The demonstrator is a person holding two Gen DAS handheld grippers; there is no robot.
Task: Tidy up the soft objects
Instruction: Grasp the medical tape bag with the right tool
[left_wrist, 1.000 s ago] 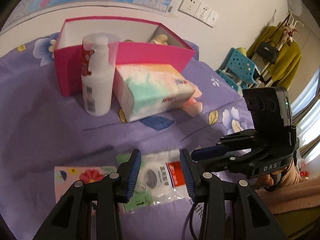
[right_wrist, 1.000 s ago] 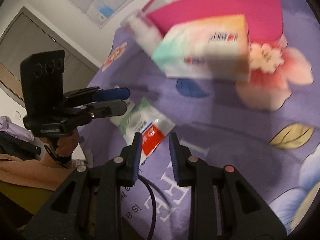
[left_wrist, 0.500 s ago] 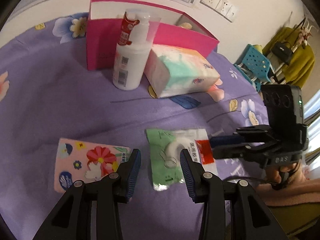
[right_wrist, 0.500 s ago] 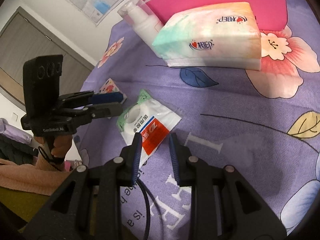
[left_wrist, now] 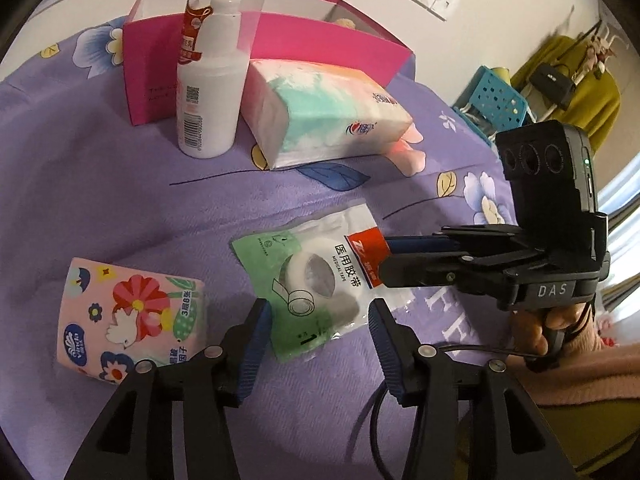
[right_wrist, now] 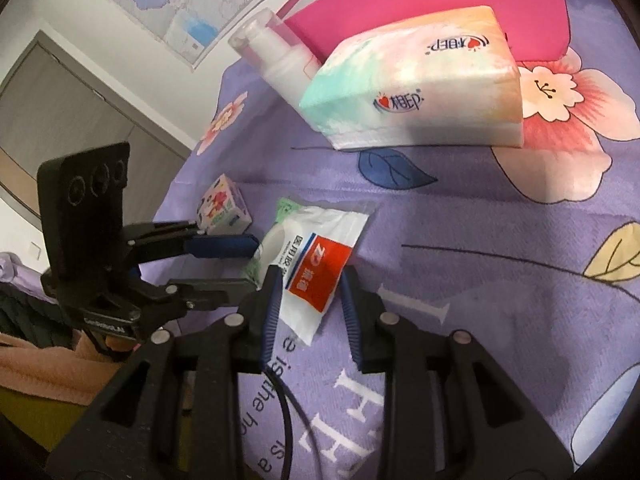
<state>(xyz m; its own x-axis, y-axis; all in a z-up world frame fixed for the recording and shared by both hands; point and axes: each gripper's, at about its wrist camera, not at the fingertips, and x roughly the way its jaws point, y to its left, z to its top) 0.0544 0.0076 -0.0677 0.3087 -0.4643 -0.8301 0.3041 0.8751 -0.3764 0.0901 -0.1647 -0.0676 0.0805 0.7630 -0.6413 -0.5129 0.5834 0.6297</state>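
Progress looks slight, as far as these views let you judge. The medical tape packet (left_wrist: pixel 320 276) lies flat on the purple bedsheet (left_wrist: pixel 100 200), right between your two tongs. Your right gripper (right_wrist: pixel 308 300) has its fingers spread around the packet's red-labelled end, not visibly pinching it. Your left gripper (left_wrist: pixel 318 332) is also spread, its tips at the green end of the same packet. Just left of the left gripper lies the floral pocket tissue pack (left_wrist: pixel 132 312), untouched. Well ahead of both tongs, the large tissue pack (left_wrist: pixel 328 116) and the white pump bottle (left_wrist: pixel 212 80) sit in front of the pink box (left_wrist: pixel 280 36). Something pale shows inside that box; you cannot tell what. Most soft items seem left to sort.
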